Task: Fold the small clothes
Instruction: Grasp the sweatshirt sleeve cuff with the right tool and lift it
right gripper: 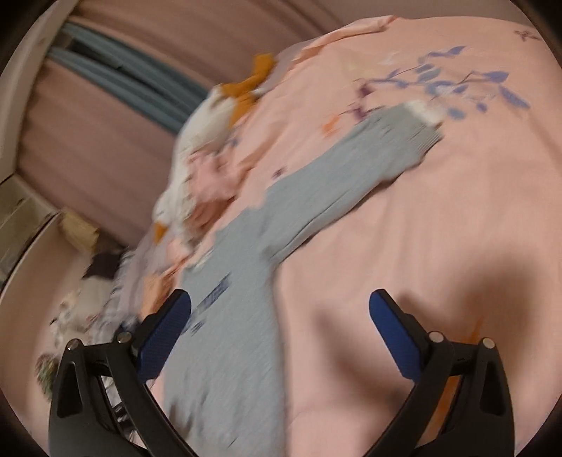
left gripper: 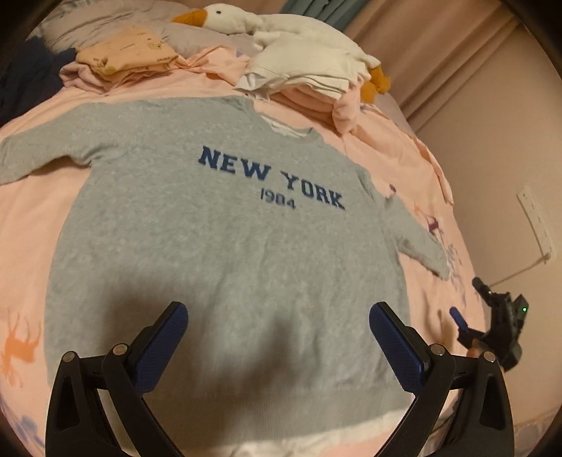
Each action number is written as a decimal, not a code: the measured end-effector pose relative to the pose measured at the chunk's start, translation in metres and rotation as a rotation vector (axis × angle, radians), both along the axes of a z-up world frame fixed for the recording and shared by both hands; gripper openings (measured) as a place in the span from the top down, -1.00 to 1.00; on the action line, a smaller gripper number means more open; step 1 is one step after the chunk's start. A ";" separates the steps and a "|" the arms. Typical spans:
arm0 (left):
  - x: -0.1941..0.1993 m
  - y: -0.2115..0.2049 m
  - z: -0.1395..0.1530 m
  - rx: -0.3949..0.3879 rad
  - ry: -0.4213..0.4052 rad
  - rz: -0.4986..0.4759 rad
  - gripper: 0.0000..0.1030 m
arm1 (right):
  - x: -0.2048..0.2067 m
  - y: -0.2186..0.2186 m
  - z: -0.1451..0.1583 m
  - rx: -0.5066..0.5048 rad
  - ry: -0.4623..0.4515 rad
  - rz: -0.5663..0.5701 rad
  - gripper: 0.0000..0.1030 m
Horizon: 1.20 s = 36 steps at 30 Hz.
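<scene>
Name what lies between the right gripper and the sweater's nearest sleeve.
Only bare pink bedsheet lies between the right gripper and the sweater sleeve, seen in the left wrist view.

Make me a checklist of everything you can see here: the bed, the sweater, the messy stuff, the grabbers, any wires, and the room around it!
Surface: pink bedspread with animal and leaf prints.
Job's things: grey sweater reading NEW YORK lies flat, face up, both sleeves spread out, not yet folded.
Clutter: folded clothes and white folded clothes stacked beyond the sweater; goose plush behind them.
Grippers: left gripper open above the hem; right gripper open, beside the sweater's sleeve.
Cables: white cable along the wall.
Surroundings: curtains, wall outlet.
</scene>
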State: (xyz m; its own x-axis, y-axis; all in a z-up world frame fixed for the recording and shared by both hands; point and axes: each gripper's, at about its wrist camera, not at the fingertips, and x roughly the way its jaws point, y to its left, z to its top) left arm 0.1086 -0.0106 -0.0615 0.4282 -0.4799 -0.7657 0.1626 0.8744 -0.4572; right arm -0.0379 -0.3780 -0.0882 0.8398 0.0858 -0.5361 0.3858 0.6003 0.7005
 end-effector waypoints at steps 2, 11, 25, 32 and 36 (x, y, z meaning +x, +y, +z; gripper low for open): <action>0.009 -0.002 0.001 0.005 -0.007 0.007 -0.98 | 0.011 -0.020 -0.004 -0.006 0.003 -0.026 -0.87; 0.050 -0.015 -0.005 0.033 0.006 0.018 -0.98 | 0.055 -0.105 -0.040 0.125 0.056 -0.203 -0.42; 0.066 -0.001 -0.019 0.076 0.042 0.036 -0.98 | 0.074 -0.149 -0.025 0.034 0.149 -0.306 0.64; 0.060 0.033 -0.022 0.104 0.044 0.102 -0.98 | 0.113 -0.081 0.077 -0.287 0.103 -0.117 0.66; 0.053 0.060 -0.020 0.080 0.048 0.141 -0.98 | 0.151 -0.011 0.128 -0.494 0.094 0.009 0.66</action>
State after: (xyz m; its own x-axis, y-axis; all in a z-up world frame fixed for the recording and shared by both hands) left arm 0.1613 0.0498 -0.0820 0.4492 -0.3544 -0.8201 0.0150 0.9208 -0.3897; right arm 0.1128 -0.3890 0.0394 0.7861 -0.1905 -0.5881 0.4271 0.8552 0.2938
